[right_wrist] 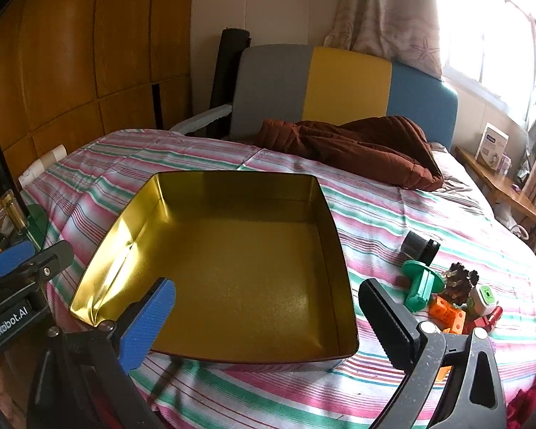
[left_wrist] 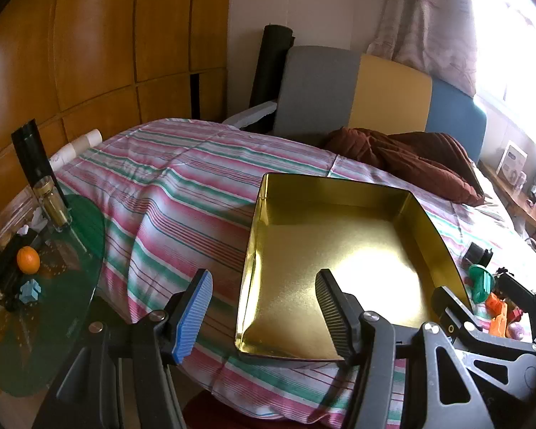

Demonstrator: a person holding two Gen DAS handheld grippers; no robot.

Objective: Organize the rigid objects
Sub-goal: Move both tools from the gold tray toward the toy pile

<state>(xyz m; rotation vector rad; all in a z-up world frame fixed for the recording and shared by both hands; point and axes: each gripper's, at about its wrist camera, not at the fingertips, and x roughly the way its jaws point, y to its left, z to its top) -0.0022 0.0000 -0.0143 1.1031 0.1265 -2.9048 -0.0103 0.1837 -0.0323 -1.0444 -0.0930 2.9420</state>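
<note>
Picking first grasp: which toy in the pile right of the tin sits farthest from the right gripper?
The black cylinder, apart from the cluster, beyond the green spool.

tin point(right_wrist: 232, 268): shiny gold inside, plain
bedspread point(right_wrist: 393, 214): stripes of pink, green and white
quilt point(right_wrist: 357, 146): dark brown, at the far end of the bed
headboard point(right_wrist: 350, 82): panels of grey, yellow and blue, left to right
spool point(right_wrist: 421, 286): green, right of the tin
blocks point(right_wrist: 450, 312): orange, near right
cylinder point(right_wrist: 420, 245): black, beyond the spool
wardrobe point(left_wrist: 89, 53): orange-brown wood
fruit point(left_wrist: 28, 259): orange, far left
left gripper point(left_wrist: 264, 311): one pad blue, one black
right gripper point(right_wrist: 268, 325): one pad blue, one black
</note>
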